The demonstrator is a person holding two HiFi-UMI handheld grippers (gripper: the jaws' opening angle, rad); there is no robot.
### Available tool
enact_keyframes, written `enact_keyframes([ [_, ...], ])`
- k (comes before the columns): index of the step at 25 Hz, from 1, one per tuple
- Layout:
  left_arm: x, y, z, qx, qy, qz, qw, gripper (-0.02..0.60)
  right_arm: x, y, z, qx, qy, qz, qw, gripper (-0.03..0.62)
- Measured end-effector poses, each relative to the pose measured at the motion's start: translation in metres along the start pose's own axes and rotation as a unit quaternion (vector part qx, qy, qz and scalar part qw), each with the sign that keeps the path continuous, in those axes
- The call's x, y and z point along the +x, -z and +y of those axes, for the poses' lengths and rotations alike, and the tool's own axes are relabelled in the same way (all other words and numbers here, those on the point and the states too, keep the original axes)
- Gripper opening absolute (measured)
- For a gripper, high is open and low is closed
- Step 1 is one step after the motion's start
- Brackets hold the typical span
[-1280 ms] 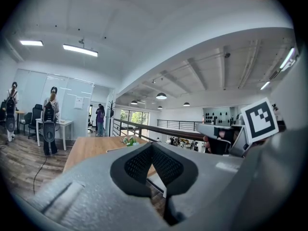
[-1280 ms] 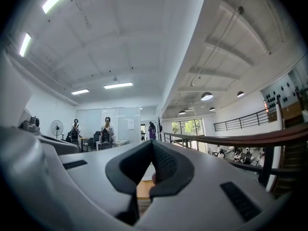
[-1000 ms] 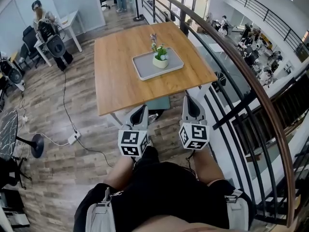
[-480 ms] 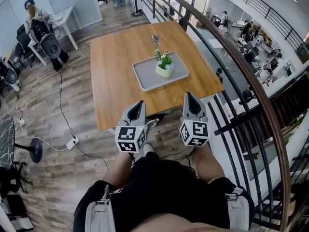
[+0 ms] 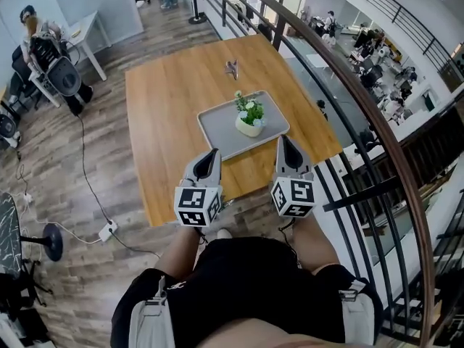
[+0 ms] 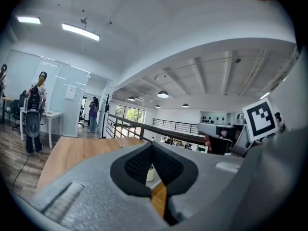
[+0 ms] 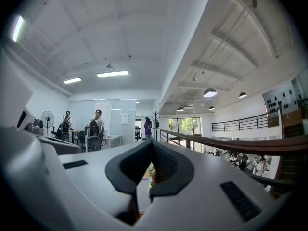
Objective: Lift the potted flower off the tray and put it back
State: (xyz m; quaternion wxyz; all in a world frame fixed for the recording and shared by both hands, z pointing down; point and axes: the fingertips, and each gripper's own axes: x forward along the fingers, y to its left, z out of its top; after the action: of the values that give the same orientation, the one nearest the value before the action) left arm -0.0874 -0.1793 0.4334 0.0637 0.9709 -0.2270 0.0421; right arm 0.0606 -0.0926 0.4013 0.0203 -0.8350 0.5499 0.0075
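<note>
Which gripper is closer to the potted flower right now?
Right. The right gripper is just near-right of the potted flower; the left gripper is farther, at the near left corner of the tray.

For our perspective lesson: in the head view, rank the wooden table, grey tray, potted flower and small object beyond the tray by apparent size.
1. wooden table
2. grey tray
3. potted flower
4. small object, farther from the camera yet clearly smallest

Bright, even light: daylight from tall windows beyond the square light-wood table, long ceiling strip lights above it. Shadows under the table are faint. Fisheye distortion bends the brown handrail beside the table; the grey left gripper, close to the lens, is blurred.
</note>
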Motion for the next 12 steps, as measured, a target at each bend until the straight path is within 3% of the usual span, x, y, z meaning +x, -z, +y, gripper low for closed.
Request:
enact_keyframes([
  [6,0.041,0.001,0.017,-0.009,-0.004,0.013,0.9999,0.012,0.04,0.011,-0.021,0.0,0.002,0.018,1.0,-0.002],
  [12,0.075,-0.007,0.024,-0.008,-0.049,0.007,0.9988,0.012,0.09,0.015,-0.053,-0.006,-0.038,0.02,0.999,-0.002],
])
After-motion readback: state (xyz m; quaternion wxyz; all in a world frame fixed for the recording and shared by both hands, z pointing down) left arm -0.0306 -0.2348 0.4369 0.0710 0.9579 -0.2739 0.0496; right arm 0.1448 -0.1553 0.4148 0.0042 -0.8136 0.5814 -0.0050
